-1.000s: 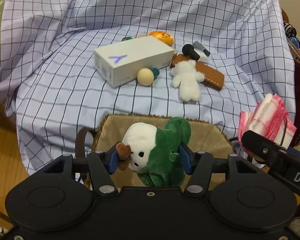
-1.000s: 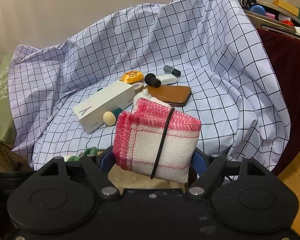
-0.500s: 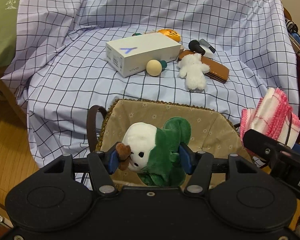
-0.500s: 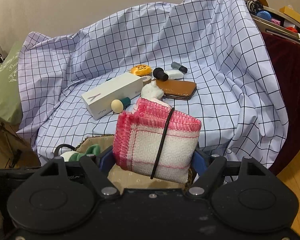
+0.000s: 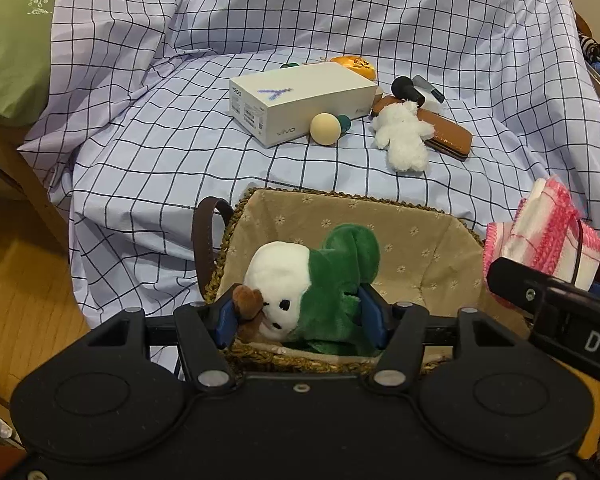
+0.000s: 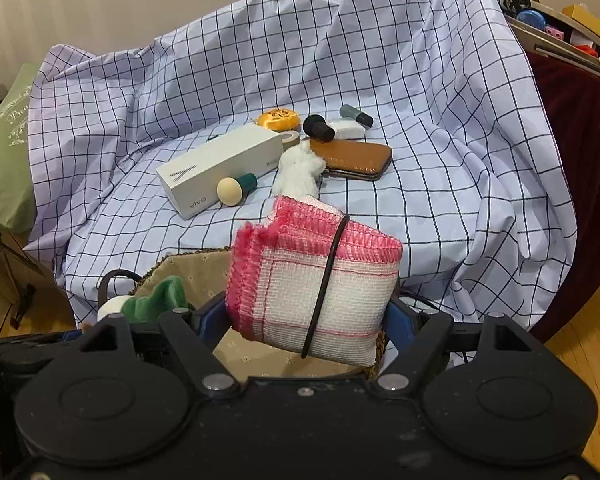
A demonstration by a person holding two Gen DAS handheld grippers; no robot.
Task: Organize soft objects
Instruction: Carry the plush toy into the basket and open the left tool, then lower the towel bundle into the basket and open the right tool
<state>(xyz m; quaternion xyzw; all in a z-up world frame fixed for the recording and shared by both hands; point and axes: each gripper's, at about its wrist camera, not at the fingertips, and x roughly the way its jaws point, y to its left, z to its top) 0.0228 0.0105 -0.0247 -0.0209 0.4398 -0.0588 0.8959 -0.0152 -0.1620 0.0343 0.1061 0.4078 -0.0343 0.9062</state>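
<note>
Plush toy (green-white): clamped in our left gripper above basket; right gripper, at 3 o'clock, grips folded cloth.

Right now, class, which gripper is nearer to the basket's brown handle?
Left. The left gripper holds the plush toy beside the brown handle; the right gripper holds the folded cloth over the basket's opposite side.

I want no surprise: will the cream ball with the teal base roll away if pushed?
Probably yes: the cream ball with the teal base lies on its side with a round head. The white cardboard box beside it may stop it. The checked cloth looks wrinkled, likely slowing it.
</note>
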